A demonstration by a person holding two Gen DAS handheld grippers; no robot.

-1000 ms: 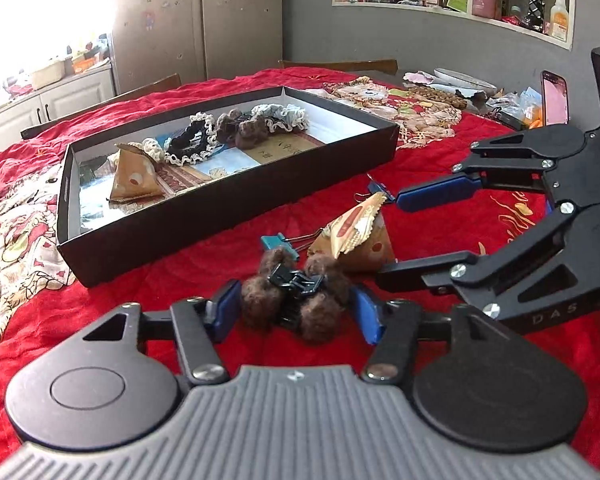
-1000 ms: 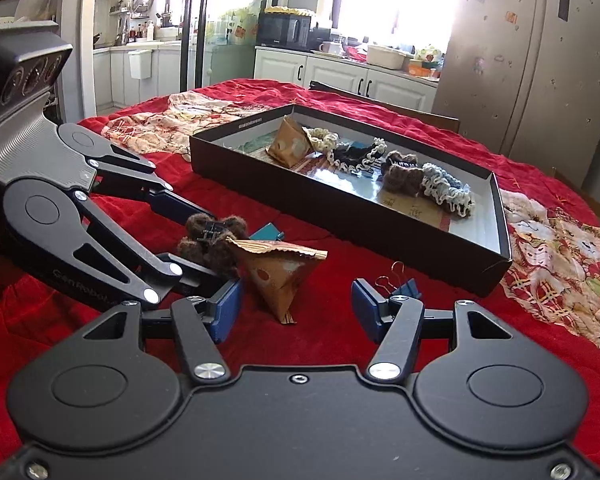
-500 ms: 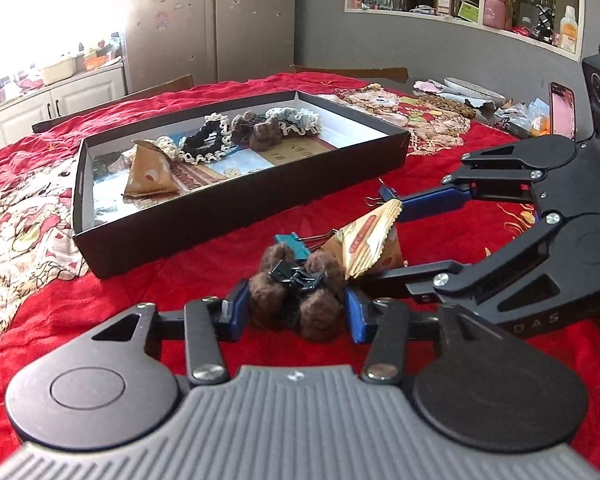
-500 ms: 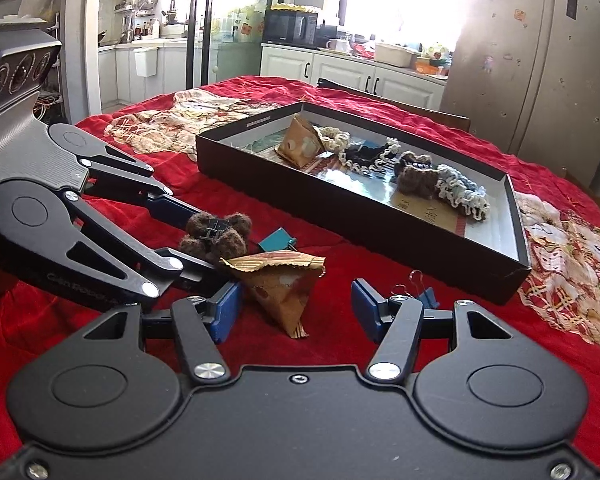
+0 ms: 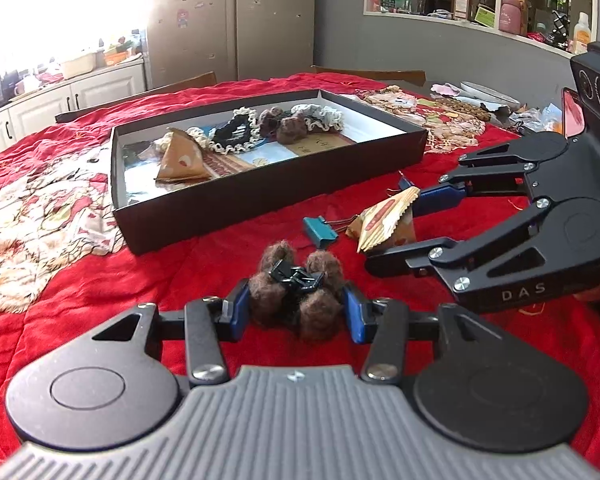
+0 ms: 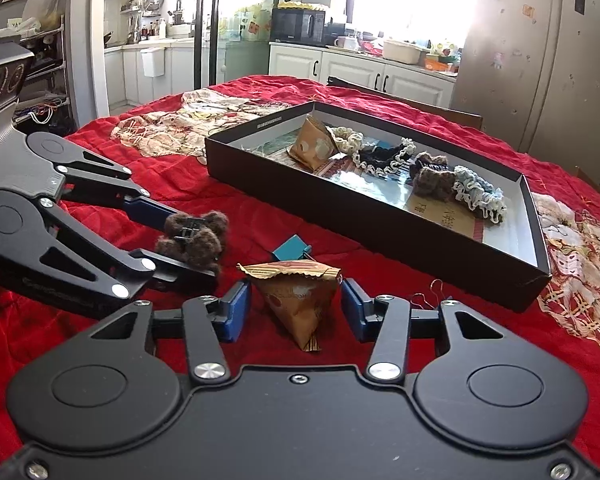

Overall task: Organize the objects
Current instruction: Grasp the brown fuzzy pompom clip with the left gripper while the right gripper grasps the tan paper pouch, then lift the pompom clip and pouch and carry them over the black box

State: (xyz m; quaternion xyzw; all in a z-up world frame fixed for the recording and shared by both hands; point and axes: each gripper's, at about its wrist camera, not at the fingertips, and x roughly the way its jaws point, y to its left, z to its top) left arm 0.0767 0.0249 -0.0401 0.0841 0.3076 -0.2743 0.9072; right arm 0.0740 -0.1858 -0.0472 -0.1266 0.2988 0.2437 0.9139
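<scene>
Brown fuzzy hair clip (image 5: pixel 296 286) sits on the red cloth (image 5: pixel 140 280), left gripper (image 5: pixel 296 312) clamped on it. At its two o'clock, right gripper (image 6: pixel 296 308) brackets the triangular snack packet (image 6: pixel 296 300); contact unclear. Black tray (image 5: pixel 260 196) at twelve.

Both wrist views sit low and close over the red cloth (image 5: pixel 180 268), sharing the black box (image 6: pixel 340 200).

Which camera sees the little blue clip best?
The left wrist view. There the teal binder clip lies in the open on the red cloth, its body and wire handles clear, beside the triangular snack packet. In the right wrist view the clip peeks out behind that packet, partly hidden.
</scene>
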